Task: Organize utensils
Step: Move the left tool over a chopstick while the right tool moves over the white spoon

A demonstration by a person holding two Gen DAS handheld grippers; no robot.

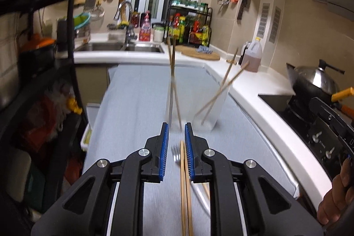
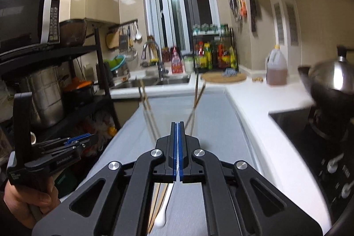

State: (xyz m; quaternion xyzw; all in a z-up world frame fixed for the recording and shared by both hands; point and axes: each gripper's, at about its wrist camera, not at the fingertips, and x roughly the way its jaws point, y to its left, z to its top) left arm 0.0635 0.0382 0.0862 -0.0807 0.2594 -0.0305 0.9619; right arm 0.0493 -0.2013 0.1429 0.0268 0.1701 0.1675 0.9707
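Left gripper spread above loose chopsticks and a fork on the grey mat; right gripper pressed together, seemingly empty; two clear holders beyond hold chopsticks

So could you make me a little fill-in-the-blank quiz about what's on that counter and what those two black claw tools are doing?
1. The left gripper has its jaws ____.
2. The right gripper has its jaws ____, with nothing visible between them.
3. Two clear containers on the grey mat hold upright wooden ____.
4. Between the left gripper's jaws, beside a pair of chopsticks lying on the mat, shows a metal ____.

Missing words: open; shut; chopsticks; fork
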